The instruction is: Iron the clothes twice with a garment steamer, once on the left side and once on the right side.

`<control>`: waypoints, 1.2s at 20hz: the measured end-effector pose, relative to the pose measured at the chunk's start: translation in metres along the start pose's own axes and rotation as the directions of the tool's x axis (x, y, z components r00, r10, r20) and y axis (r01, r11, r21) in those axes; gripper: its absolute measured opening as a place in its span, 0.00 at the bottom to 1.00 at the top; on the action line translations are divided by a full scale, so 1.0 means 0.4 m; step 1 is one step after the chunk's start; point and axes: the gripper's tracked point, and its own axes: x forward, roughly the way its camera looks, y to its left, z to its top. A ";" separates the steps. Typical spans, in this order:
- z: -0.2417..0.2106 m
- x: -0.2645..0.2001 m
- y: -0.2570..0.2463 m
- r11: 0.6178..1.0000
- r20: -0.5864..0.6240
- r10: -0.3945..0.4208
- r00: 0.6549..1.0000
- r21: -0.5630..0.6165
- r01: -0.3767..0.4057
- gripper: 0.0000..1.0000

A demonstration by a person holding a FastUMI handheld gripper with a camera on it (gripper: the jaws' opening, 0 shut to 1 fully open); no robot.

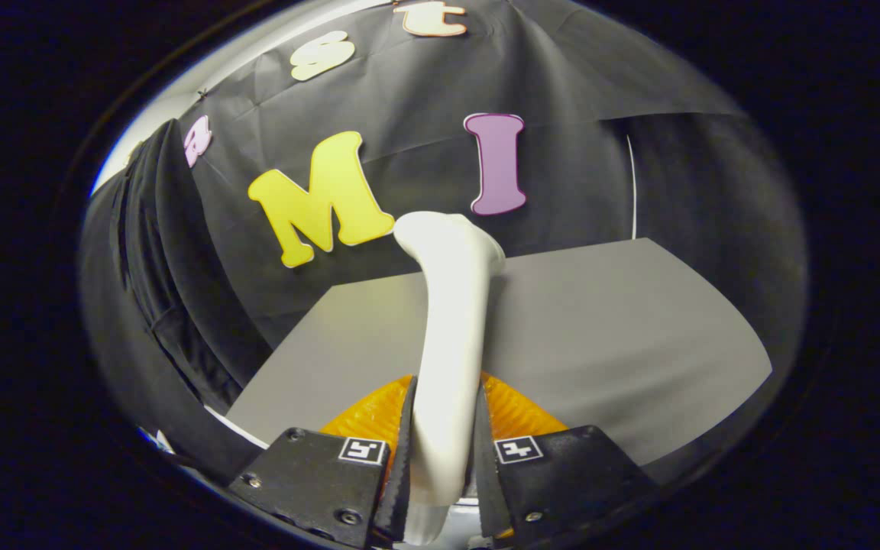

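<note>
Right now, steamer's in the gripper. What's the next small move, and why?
Probably swing the steamer left toward the dark garment. The gripper is shut on its handle, both fingers pressing, but its head points at the booth wall above the grey table, and the garment hangs off to the left, apart from it.

Gripper clamping the handle of a white garment steamer.
Both fingers are pressing against the steamer's handle, which is rising between them and ending in a flared head above a grey table. A dark garment is hanging beside the table, against the black cloth wall.
</note>
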 end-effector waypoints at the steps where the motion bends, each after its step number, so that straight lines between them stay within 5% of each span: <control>1: 0.003 -0.007 0.005 1.000 0.015 0.004 1.000 -0.008 -0.004 0.36; 10: 0.068 -0.132 0.107 1.000 0.154 -0.018 0.988 -0.020 0.021 0.33; 24: 0.247 -0.383 0.656 0.990 0.425 0.128 0.896 -0.114 -0.088 0.33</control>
